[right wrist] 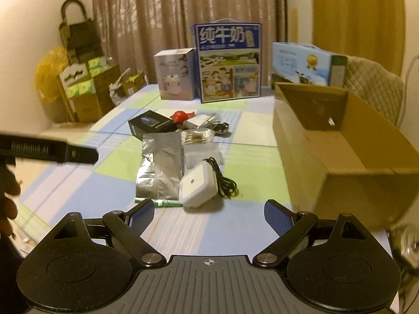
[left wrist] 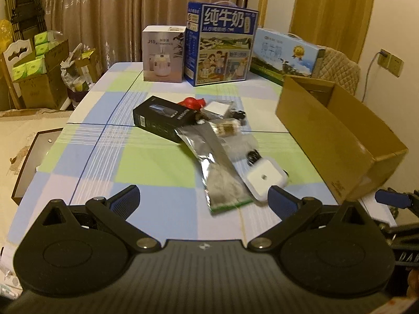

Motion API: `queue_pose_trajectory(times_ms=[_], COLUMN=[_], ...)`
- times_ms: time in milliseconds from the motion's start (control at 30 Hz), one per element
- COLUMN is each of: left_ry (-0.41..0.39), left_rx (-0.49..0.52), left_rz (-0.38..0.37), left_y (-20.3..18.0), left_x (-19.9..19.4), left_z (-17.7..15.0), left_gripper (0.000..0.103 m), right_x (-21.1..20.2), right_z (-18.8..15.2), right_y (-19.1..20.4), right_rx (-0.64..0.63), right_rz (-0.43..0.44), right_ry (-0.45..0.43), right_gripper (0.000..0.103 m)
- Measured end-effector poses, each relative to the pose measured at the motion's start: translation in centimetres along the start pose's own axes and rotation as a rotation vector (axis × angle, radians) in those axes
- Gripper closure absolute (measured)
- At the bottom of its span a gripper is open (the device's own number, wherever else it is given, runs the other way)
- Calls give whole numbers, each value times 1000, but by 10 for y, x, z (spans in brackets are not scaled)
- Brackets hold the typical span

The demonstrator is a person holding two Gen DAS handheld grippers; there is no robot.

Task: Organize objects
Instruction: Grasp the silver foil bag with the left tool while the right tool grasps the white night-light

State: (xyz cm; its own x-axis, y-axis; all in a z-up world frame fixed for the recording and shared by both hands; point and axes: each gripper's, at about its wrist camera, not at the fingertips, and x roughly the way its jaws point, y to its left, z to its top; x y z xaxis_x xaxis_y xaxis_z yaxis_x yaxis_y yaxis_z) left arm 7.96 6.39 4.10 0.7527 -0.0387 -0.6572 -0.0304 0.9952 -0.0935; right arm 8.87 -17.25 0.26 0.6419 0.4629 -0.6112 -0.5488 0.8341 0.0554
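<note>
Clutter lies mid-desk in the left wrist view: a black carton [left wrist: 162, 120], a red toy [left wrist: 190, 103] behind it, a silver foil pouch [left wrist: 220, 170] and a white square charger [left wrist: 264, 179] nearest the camera. The left hand-held gripper [left wrist: 203, 196] hangs just short of them with its jaws spread wide and nothing between them; its right fingertip overlaps the charger's near corner in this view, though contact cannot be judged. An open cardboard box [left wrist: 337, 130] stands at the right edge of the checked desk [left wrist: 157, 167]. Only this view shows the dark tray [left wrist: 28, 162] below the desk's left edge, and a blue pad of the other gripper at far right.

From the right wrist view, the right hand-held gripper [right wrist: 209, 213] is equally wide and empty, near the pouch [right wrist: 159, 167] and charger [right wrist: 199, 187]. Here the charger's black cable [right wrist: 222, 180] shows coiled beside it, the cardboard box's [right wrist: 340, 151] interior is visible, and a hand [right wrist: 9, 204] appears at the left under the other gripper's body.
</note>
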Motion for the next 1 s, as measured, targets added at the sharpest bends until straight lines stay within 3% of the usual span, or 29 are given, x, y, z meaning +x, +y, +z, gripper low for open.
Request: queue_pose_trajectory(times_ms=[100, 233, 367, 467, 733, 1000], left_ry=[7, 32, 59, 84, 150, 197], left_rx=[-9, 55, 90, 82, -8, -15], left_rz=[-8, -9, -5, -4, -80, -147], left_y=[13, 19, 28, 37, 48, 32], left_x=[23, 58, 94, 116, 147, 169], left_z=[13, 28, 36, 34, 34, 34], left_gripper=[1, 1, 1, 1, 1, 1], right_x=[30, 73, 114, 135, 167, 176], right_z=[3, 2, -2, -4, -12, -9], right_y=[7, 17, 24, 31, 45, 43], right_rx=[-59, -146, -219, -268, -432, -446], right_rz=[-26, -34, -40, -41, -107, -119], right_ry=[5, 19, 75, 92, 117, 131], right_gripper=[14, 15, 27, 28, 39, 40])
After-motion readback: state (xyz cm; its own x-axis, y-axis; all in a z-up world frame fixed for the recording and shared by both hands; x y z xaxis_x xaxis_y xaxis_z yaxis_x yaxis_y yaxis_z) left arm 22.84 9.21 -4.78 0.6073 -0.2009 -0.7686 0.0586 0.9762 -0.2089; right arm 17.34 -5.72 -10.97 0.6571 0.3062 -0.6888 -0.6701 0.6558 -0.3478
